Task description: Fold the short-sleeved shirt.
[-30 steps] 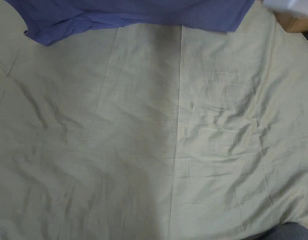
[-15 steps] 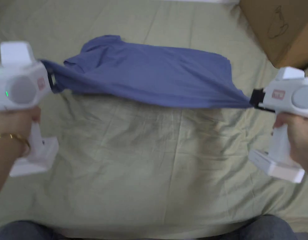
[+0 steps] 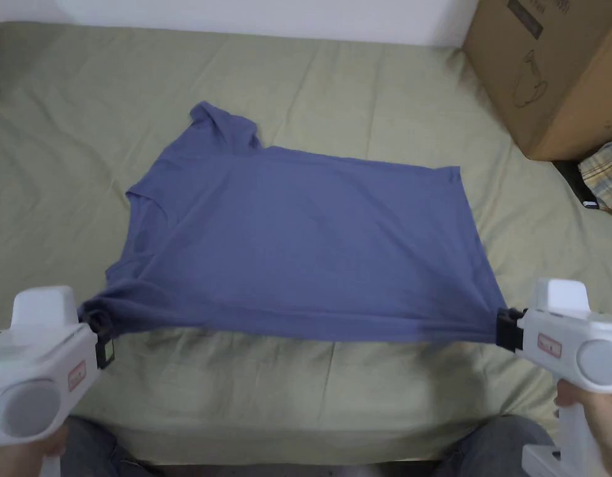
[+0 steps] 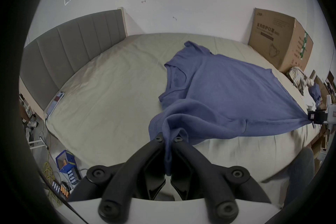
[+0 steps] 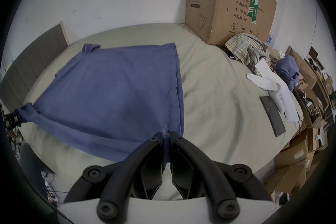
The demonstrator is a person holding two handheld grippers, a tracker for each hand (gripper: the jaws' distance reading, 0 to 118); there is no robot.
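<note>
A blue short-sleeved shirt [image 3: 304,242] lies spread on the green bed sheet [image 3: 373,87], collar to the left, hem to the right. My left gripper [image 3: 102,338] is shut on the near sleeve [image 4: 168,138] at the near left. My right gripper [image 3: 506,326] is shut on the shirt's near hem corner [image 5: 165,132] at the near right. The near edge of the shirt is stretched taut between the two grippers and lifted a little off the sheet. The far sleeve [image 3: 220,124] lies flat.
A big cardboard box [image 3: 547,68] stands on the bed's far right corner. A checked garment [image 5: 245,48], white papers and a dark flat object [image 5: 271,115] lie along the right edge. The grey headboard [image 4: 69,57] is on the left. My knees [image 3: 503,444] are at the near edge.
Both grippers have pulled the shirt toward me and it now lies spread out flatter. The head camera has also tilted up, so the far wall and box show.
</note>
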